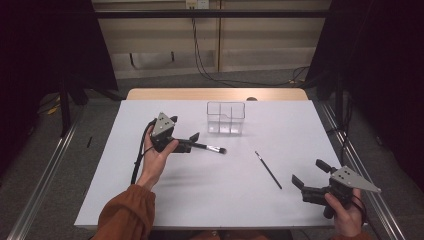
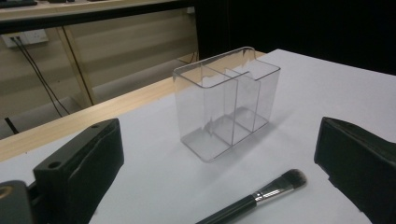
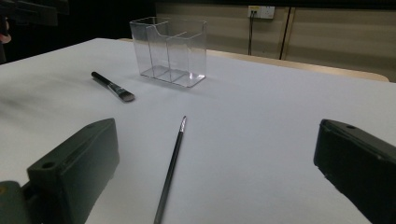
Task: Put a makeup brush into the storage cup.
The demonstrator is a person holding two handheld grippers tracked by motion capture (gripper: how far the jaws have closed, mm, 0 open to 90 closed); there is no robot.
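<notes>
While both hand-held grippers [image 1: 194,137] [image 1: 307,172] gaped unloaded, makeup brush [image 1: 212,148] and thin liner brush [image 1: 268,170] lay on worktop [image 1: 280,120]; clear organizer [image 1: 226,118] unfilled.

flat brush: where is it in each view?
High view: flat brush left of centre, at the left gripper's open jaws, bristles pointing right.
Left gripper view: bottom centre, between the jaws, bristles up-right.
Right gripper view: upper left, lying left of the organizer.
Shared landmark: clear organizer.
</notes>
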